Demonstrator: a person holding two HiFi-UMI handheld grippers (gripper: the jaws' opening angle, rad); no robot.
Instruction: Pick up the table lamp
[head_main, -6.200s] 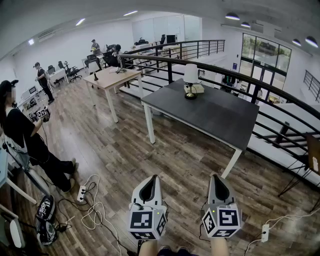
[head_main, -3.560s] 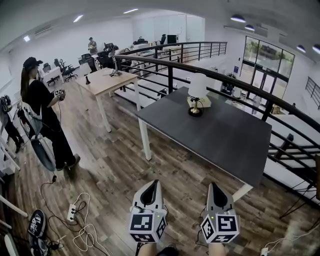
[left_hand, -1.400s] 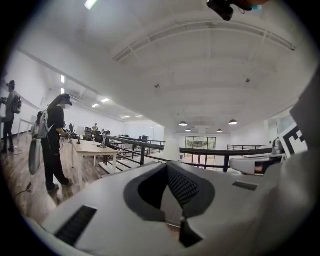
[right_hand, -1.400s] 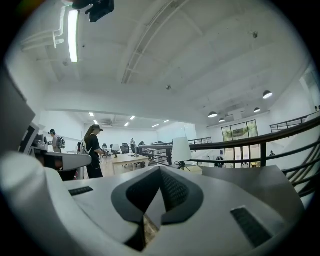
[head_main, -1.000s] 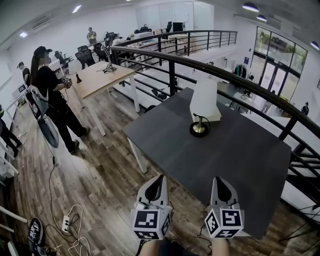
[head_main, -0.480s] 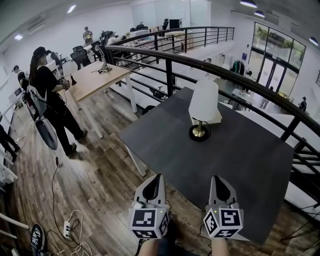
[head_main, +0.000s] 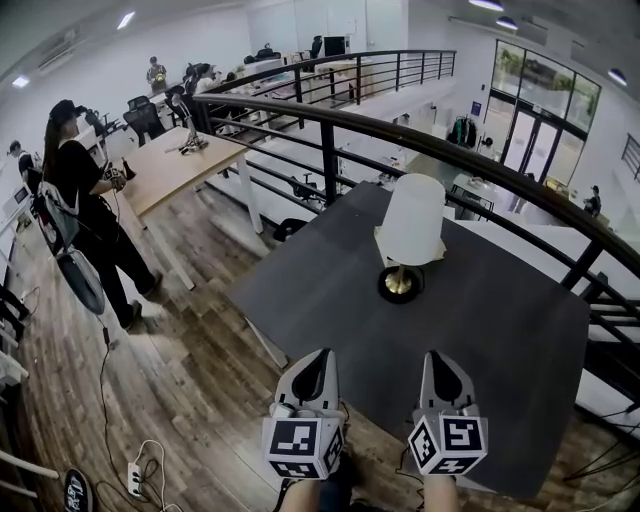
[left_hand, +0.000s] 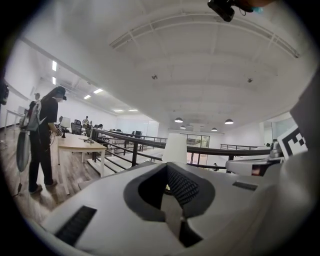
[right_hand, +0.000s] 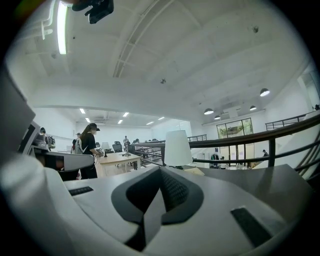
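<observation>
On the worktop (head_main: 505, 335), table lamp (head_main: 409, 238) looks light, top-heavy, shade (head_main: 414, 212) crushable; take brass stem (head_main: 401, 280); left gripper (head_main: 318, 356), right gripper (head_main: 432, 358) clenched empty.

Two tongs, one lamp, two desks
Ahead of the left tongs (head_main: 320, 358) and right tongs (head_main: 433, 358): one white-shaded, brass-footed table lamp (head_main: 412, 220), one dark grey desk (head_main: 500, 320); farther off to their left, one pale wooden desk (head_main: 165, 170).

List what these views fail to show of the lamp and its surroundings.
- Lamp upper stem: head view, covered by its own shade.
- Lamp base: both gripper views, mostly behind the left gripper and right gripper bodies.
- Cream flat item behind the lamp: head view, largely under the shade, too small to identify.
</observation>
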